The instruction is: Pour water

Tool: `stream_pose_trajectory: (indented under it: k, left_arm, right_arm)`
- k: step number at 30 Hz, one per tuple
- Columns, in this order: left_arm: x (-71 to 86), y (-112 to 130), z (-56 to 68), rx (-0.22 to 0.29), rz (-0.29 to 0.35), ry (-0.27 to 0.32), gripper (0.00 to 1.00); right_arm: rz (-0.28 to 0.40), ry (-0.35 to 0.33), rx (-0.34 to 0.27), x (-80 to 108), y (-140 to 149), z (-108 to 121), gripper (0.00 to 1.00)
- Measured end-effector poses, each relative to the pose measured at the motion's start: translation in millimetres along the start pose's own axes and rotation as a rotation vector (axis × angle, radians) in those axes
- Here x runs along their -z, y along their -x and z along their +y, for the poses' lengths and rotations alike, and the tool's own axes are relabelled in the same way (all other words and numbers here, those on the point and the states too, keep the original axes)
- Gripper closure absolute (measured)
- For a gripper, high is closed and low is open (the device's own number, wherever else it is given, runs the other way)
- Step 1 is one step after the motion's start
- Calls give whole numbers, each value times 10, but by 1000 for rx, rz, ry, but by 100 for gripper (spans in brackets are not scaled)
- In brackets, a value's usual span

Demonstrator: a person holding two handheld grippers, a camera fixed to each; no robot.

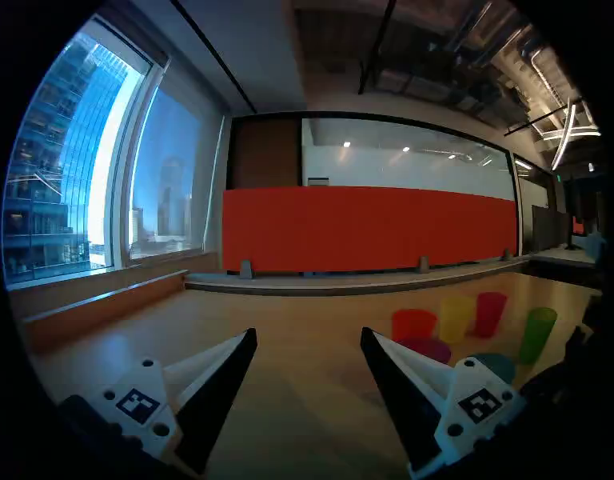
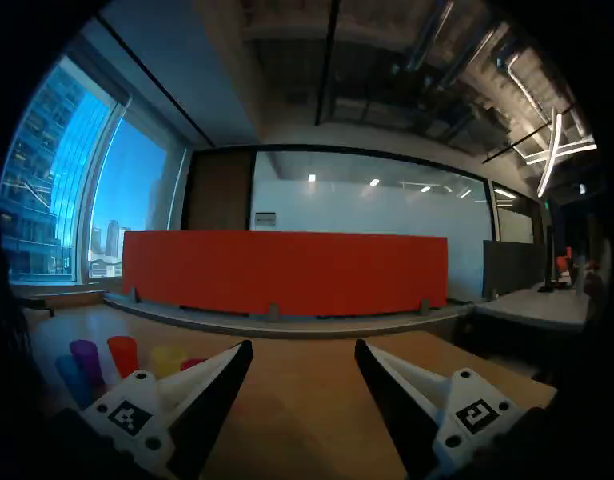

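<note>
Left gripper (image 1: 308, 332) fingers spread wide, empty, above wooden tabletop (image 1: 307, 416). Right gripper (image 2: 303, 344) likewise agape, holding nothing. Cups cluster nearer the tabletop's right edge: orange cup (image 1: 413, 324), yellow cup (image 1: 456, 318), red cup (image 1: 490, 312), green cup (image 1: 537, 334). Contents unclear, possibly none. Teal cup (image 1: 492, 366) half hidden behind a finger. Red partition (image 1: 371, 228) lines far edge.

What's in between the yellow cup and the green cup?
The red cup stands between the yellow cup and the green cup, set slightly farther back, in the left gripper view.
</note>
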State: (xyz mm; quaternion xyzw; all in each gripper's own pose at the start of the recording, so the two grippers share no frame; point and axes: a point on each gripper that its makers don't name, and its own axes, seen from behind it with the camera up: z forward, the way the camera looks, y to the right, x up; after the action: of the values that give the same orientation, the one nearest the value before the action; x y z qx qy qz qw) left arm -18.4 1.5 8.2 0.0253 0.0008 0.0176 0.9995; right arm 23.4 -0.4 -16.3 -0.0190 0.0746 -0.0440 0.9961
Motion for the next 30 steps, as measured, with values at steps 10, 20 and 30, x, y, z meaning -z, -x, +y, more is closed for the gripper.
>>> stream_pose_trajectory:
  k: [10, 20, 30]
  left_arm:
    - [0, 0, -8, 0, 0, 0, 3]
    - [-3, 2, 0, 0, 0, 0, 3]
    - [4, 0, -4, 0, 0, 0, 3]
  right_arm:
    - [2, 2, -44, -23, 217, 31, 1]
    - [-33, -2, -55, -62, 406, 9, 1]
    - [-58, -1, -54, -75, 536, 8, 1]
